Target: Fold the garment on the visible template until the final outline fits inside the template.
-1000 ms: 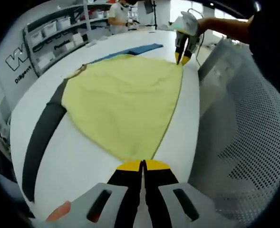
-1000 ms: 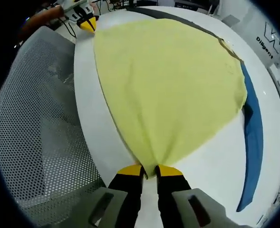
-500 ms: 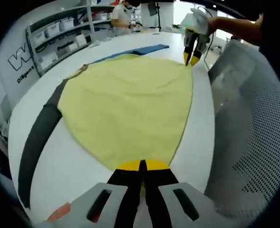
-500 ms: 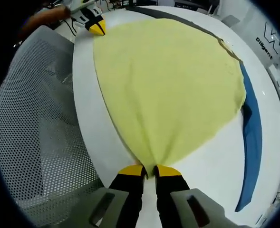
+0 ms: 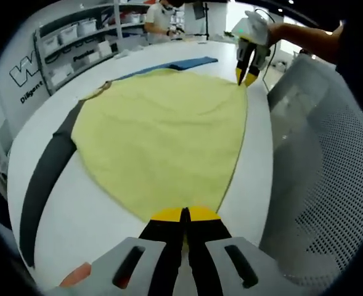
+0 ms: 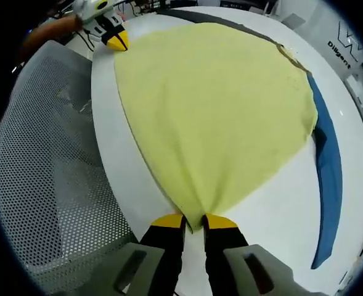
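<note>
A: Left gripper view: the left tool (image 5: 184,214) is sitting with its jaws pressed together on the near corner of the yellow garment (image 5: 163,135), which is spreading away from it across the white surface (image 5: 95,216). At the far corner the right tool (image 5: 248,75) is pinching the same edge.

B: The right gripper view is agreeing: the right tool (image 6: 193,221) is clamping a gathered corner of the garment (image 6: 218,105), and the left tool (image 6: 116,41) is gripping the opposite corner, far ahead of it.

A: And the template?

B: A dark strip (image 5: 45,179) and a blue strip (image 6: 330,179) are peeking out beyond the garment's far side, so the cloth is overhanging or covering most of it.

A: So the folding is looking barely begun: one edge is being held taut, and I judge every fold is remaining to be made.
</note>
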Tool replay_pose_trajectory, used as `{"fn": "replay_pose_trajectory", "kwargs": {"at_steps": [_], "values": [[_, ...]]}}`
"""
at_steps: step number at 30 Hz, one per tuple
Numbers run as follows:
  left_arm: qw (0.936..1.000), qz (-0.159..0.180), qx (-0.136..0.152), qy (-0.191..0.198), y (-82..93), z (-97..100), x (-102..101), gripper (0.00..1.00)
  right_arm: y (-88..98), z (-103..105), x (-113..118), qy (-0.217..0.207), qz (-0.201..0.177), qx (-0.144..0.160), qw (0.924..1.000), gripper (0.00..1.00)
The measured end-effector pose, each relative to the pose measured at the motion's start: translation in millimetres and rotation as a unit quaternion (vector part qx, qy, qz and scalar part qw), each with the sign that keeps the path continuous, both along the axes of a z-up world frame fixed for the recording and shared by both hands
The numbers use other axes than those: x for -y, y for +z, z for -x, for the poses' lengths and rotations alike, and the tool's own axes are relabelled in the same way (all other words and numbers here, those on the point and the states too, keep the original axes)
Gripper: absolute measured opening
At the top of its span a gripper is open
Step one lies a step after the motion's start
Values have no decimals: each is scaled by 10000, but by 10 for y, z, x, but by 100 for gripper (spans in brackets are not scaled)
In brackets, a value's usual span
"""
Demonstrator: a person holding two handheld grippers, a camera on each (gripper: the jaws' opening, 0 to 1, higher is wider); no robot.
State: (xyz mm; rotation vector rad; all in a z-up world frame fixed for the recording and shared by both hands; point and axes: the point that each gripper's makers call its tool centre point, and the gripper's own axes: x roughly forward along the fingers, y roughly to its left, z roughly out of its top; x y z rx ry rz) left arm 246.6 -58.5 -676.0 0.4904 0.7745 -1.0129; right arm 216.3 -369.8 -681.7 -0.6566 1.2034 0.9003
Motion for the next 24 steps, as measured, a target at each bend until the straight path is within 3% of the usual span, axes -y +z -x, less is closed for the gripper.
{"fn": "replay_pose_trajectory", "kwargs": {"at_steps": [2, 10, 16, 19, 24], "values": [[9999, 116, 12, 60, 40, -5, 16, 0, 62, 4, -28, -146, -201, -37, 9997, 10], [9971, 642, 176, 368, 345, -126, 85, 2, 289, -93, -7, -292, -341, 255, 9987, 11], [9894, 1133, 467, 779, 621, -324, 149, 6, 331, -165, -67, -388, -465, 493, 9970, 11], [9822, 1431, 585, 1069, 773, -428, 201, 8, 330, -187, -115, -473, -574, 583, 9955, 11], [9600, 2346, 631, 1393, 1138, -453, 397, 17, 369, -232, -148, -631, -744, 777, 9922, 11]]}}
